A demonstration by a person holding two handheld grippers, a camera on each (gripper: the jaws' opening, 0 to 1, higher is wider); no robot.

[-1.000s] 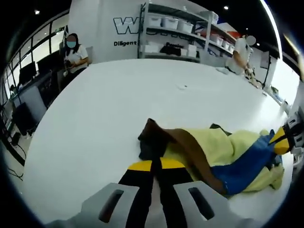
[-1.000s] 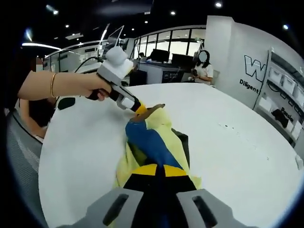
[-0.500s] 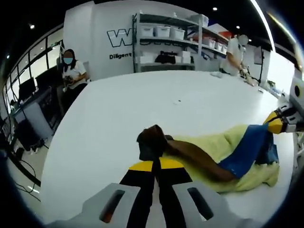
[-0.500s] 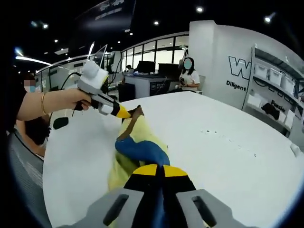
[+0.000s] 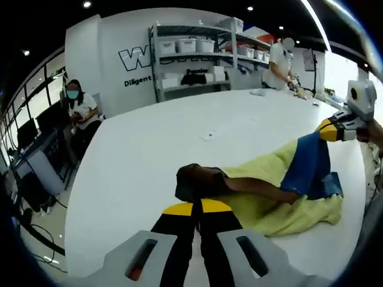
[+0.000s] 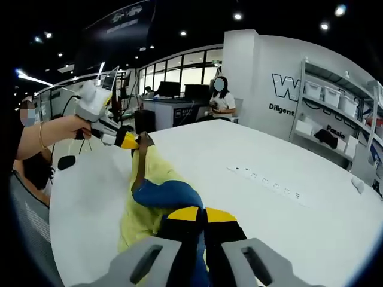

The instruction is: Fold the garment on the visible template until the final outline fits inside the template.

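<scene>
White table (image 5: 149,137): large, rounded, matte; bears all items below.

Garment (image 5: 272,191): pale yellow body with a blue panel and a dark brown part, stretched in a long band across the table's near part, held at both ends. In the right gripper view the same garment (image 6: 146,185) runs from that view's own jaws away toward the other tool. No template outline can be made out on the table beneath it.

Shelving unit (image 5: 191,60): beyond the table's far edge, against a white wall; carries pale bins and dark folded items.

Left gripper (image 5: 197,208): yellow-tipped black jaws pressed together, pinching the garment's dark brown end. Seen also in the right gripper view (image 6: 133,141), carried by a hand (image 6: 69,127) past the table's far side.

Right gripper (image 6: 197,214): jaws closed tight on the blue end of the garment. Seen in the left gripper view (image 5: 328,128) at the table's right side.

Seated person (image 5: 78,110): beyond the table's left far edge.

Power strip (image 6: 266,182): white, flat on the table, well apart from the garment.
</scene>
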